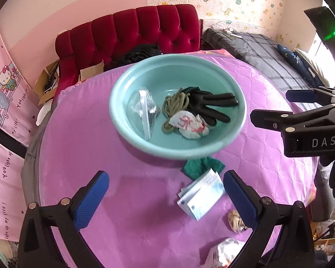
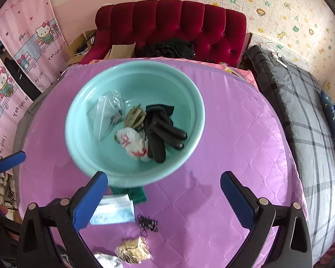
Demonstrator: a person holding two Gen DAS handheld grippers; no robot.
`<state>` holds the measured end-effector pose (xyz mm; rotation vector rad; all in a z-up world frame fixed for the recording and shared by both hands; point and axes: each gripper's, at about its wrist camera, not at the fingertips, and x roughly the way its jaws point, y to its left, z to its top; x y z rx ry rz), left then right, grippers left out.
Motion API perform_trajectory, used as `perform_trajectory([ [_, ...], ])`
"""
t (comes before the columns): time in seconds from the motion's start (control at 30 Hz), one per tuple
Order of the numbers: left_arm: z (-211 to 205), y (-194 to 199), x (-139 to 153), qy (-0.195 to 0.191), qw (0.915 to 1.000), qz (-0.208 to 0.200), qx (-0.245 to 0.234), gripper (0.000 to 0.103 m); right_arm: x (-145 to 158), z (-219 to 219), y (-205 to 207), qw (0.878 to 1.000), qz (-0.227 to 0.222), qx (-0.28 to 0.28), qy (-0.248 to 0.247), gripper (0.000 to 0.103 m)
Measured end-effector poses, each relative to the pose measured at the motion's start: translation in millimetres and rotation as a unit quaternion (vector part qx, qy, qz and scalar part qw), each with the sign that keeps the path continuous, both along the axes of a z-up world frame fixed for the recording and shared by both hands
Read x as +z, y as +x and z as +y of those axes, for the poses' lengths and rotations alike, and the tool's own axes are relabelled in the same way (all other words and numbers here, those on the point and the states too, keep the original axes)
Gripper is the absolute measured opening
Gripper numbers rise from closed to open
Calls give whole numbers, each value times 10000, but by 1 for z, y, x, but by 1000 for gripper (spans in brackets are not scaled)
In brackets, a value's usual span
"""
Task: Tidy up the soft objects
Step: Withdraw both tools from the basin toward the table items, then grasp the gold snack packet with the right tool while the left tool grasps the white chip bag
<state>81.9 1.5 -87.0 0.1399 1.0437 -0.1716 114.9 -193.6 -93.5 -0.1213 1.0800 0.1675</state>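
Observation:
A teal basin (image 1: 122, 120) (image 2: 82, 156) sits on the purple quilted table. It holds a clear plastic bag (image 1: 144, 111) (image 2: 108, 114), a coil of olive cord (image 1: 175, 105) (image 2: 134, 116), black gloves (image 1: 208, 106) (image 2: 162, 131) and a white bag with red print (image 1: 189, 125) (image 2: 131, 143). In front of the basin lie a green cloth (image 1: 201, 166) (image 2: 131, 193) and a folded blue face mask (image 1: 201, 195) (image 2: 114, 211). My left gripper (image 1: 165, 197) is open and empty above the table beside the mask. My right gripper (image 2: 164, 197) (image 1: 270, 106) is open and empty near the basin's front rim.
Black hair ties (image 2: 147, 223), a bundle of tan rubber bands (image 1: 235, 221) (image 2: 132, 251) and a crumpled white bag (image 1: 225, 253) (image 2: 107, 260) lie near the table's front edge. A red sofa (image 1: 134, 31) stands behind, a plaid-covered bed (image 2: 301, 116) to the right.

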Motion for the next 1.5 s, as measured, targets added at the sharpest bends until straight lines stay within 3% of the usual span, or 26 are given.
perform_trajectory([
  [0.3,5,-32,-7,110,9999,-67,12,103,-6,-2,-42,10000,-65,12,9,103],
  [0.83,1,-81,-31,-166,9998,58,57,103,-35,-8,-97,10000,37,-35,50,103],
  [1.1,-1,-91,-42,-138,9998,83,81,103,-46,-3,-107,9999,121,45,86,103],
  [1.5,1,-98,-51,-161,9997,187,68,103,-82,3,-103,9973,702,171,137,103],
])
